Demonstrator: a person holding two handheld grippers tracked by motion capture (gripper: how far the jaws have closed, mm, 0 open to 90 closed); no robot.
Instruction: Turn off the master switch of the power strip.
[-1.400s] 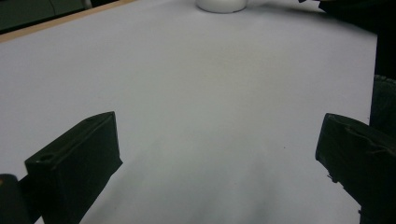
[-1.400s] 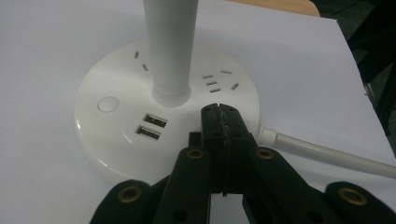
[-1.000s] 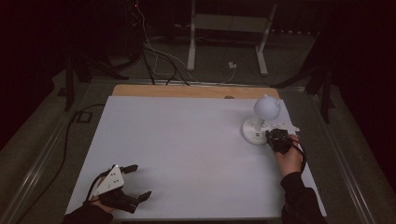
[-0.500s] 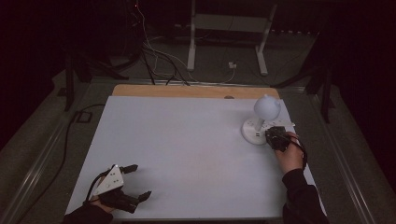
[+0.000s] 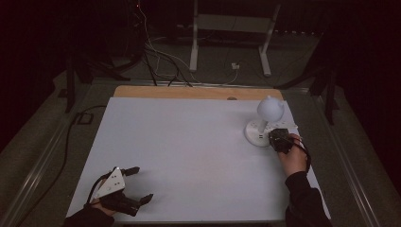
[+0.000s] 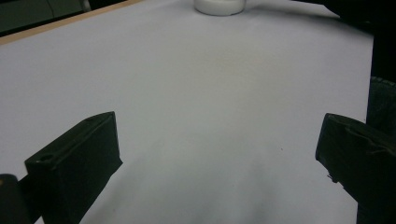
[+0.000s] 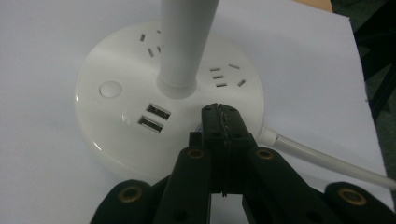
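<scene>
At two o'clock on the table (image 5: 189, 156), the lamp base (image 7: 116, 126), judged rigid, slick plastic, is pressed by the closed, empty right gripper (image 7: 219, 114); the left gripper (image 5: 137, 187) is held wide open, empty.

The desk (image 5: 189, 156) is plain white with a tan wooden strip along its far edge. The lamp base (image 7: 140, 107) is glossy white with grey socket slots, and both hand-held grippers are black: left hand-held gripper (image 5: 137, 187), right hand-held gripper (image 7: 219, 112).

white table (image 5: 189, 151), floor cables (image 5: 156, 56)
</scene>
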